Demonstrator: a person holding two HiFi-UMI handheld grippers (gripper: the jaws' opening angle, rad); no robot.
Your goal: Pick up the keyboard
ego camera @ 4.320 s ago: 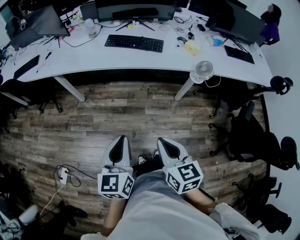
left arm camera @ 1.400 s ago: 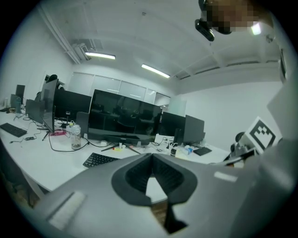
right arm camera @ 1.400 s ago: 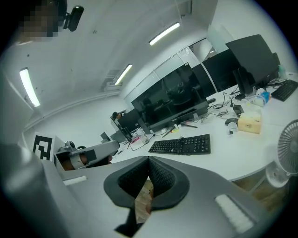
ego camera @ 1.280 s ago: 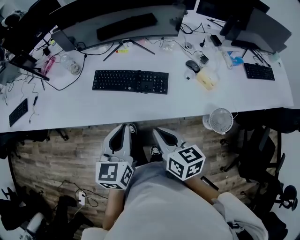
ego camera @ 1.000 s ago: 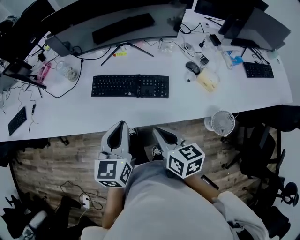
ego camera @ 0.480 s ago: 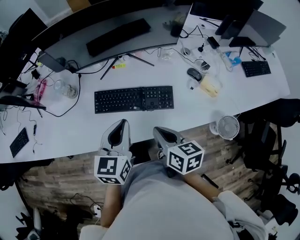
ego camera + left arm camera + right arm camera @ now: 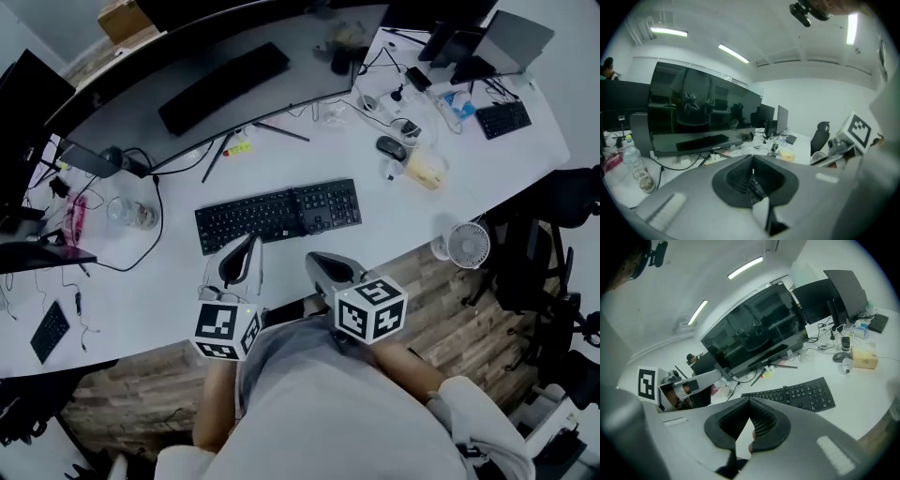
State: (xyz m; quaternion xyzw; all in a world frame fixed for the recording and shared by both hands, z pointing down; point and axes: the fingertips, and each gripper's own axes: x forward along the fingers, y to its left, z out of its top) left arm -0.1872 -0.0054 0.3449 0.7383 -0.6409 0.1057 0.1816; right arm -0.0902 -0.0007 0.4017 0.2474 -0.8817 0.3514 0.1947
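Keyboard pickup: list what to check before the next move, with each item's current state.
1. Keyboard lies flat on the desk, fully in view: ok.
2. Left gripper jaws apart for a grasp: not ok, they are together.
3. Right gripper jaws apart: not ok, they are together.
4. Both grippers empty: ok.
5. Keyboard's ends free of clutter: ok; the mouse sits apart.
6. Keyboard cable free to lift: cannot tell.

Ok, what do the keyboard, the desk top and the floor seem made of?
Keyboard: likely black plastic, matte; separate moulded keys, no shine.
Desk top: smooth white, probably laminate; uniform, no grain.
Floor: wood or wood-look planks; brown grain and board seams show.
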